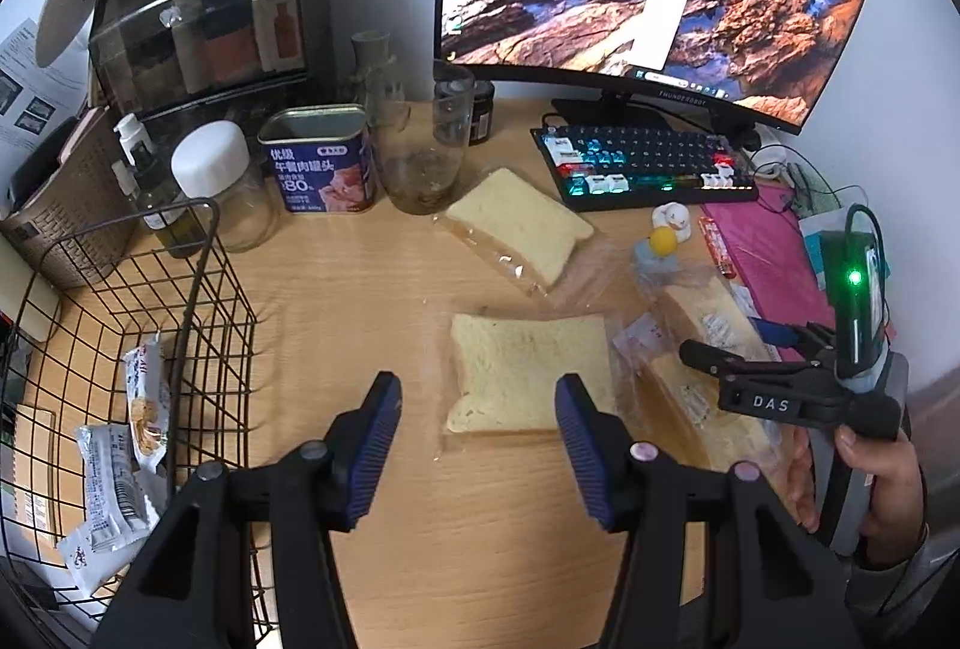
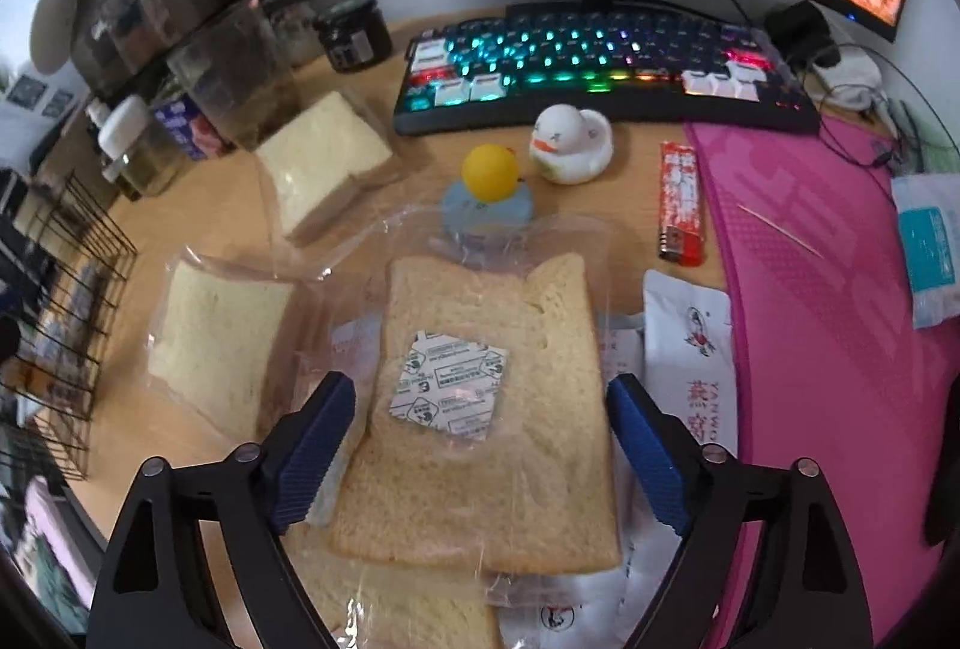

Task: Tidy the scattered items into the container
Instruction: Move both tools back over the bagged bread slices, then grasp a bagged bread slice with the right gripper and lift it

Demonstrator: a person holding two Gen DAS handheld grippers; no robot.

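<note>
A: Where do the grippers stand?

B: The left gripper (image 1: 478, 442) has its jaws apart and empty, over a bagged bread slice (image 1: 528, 373) on the tabletop (image 1: 360, 289). The right gripper (image 2: 480, 460) is spread wide around another bagged slice (image 2: 486, 409) with a white sachet (image 2: 449, 383) on it; the pads aren't touching it

A: And the container?

B: The wire basket (image 1: 198, 301) sits at the left edge, snack packets (image 1: 114, 475) already inside. A third bagged slice (image 1: 522, 223) lies near the keyboard (image 1: 648, 163), beside a glass (image 1: 426, 150) and a tin (image 1: 321, 163)
</note>
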